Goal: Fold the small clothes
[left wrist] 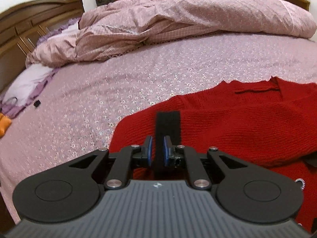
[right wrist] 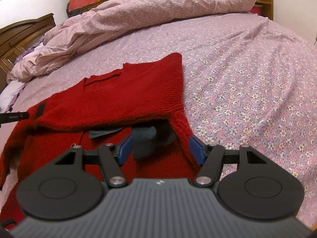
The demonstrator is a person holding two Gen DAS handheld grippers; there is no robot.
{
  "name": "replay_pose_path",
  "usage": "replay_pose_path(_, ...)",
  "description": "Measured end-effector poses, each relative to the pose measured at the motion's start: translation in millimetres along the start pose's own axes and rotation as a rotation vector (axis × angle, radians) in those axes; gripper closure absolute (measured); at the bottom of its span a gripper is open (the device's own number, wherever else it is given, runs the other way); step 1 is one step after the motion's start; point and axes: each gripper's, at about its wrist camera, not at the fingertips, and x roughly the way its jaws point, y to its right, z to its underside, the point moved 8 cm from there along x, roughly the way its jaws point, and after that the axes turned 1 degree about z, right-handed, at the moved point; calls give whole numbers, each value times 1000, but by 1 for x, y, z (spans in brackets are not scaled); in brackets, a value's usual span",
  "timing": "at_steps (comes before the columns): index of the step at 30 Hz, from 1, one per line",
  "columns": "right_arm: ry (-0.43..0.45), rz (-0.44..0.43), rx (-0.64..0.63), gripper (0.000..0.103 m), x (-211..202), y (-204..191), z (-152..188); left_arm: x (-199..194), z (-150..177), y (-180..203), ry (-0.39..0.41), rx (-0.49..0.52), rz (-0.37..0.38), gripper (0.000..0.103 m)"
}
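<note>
Garment: red knit sweater (right wrist: 126,91) lies on the floral bedsheet (right wrist: 247,83), near edge of the bed; top part already turned over the lower part, neckline facing the far side; a dark grey lining or tag (right wrist: 144,140) shows under the folded edge.

Left gripper (left wrist: 158,150): as I read it, jaws drawn nearly together on a black strap (left wrist: 168,125) standing up from the sweater's left side — pads touching it on both sides; whether knit is pinched along with it, I cannot tell.

Right gripper (right wrist: 160,148): jaws spread wide, nothing between them; blue pads (right wrist: 196,148) straddle the sweater's right edge where the sleeve runs down toward me; hovering just over the cloth, no grip.

Step in hand: I judge a mid-fold stage — one fold laid, sides not yet brought in.

Next move: I would need the right jaws to close on the sleeve or side seam, then both grippers carrying in step so the layers do not slide apart; knit is soft and stretchy, so a shallow pinch may slip.

Surroundings: crumpled quilt (left wrist: 178,19) well beyond the sweater; wooden headboard (left wrist: 29,23) at left.
</note>
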Motion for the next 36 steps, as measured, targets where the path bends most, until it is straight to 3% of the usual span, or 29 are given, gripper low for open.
replay_pose_path(4,-6,0,-47,38,3,-6,-8,-7,-2,-8,15,-53,71,46)
replay_pose_path(7,4,-6,-90,38,8,-13,-19,-14,-11,3,54,-30,137,34)
replay_pose_path(11,11,-5,-100,38,23,-14,-37,-4,-22,12,53,16,160,33)
replay_pose_path(16,-2,0,-95,38,47,-8,-57,31,-35,13,20,2,213,33)
replay_pose_path(21,1,0,-59,38,70,0,-76,69,-34,7,-43,14,157,33)
replay_pose_path(24,6,17,-28,38,90,8,-86,82,-29,7,-54,17,159,33)
replay_pose_path(30,-7,16,5,36,126,16,-83,96,-29,5,-70,-5,181,25)
replay_pose_path(33,46,-1,-25,30,129,13,-79,101,-27,2,-104,-69,201,24)
replay_pose_path(34,52,0,-34,29,129,12,-78,100,-27,2,-108,-83,206,25)
replay_pose_path(36,54,-11,-38,26,129,12,-78,96,-27,4,-90,-75,221,39)
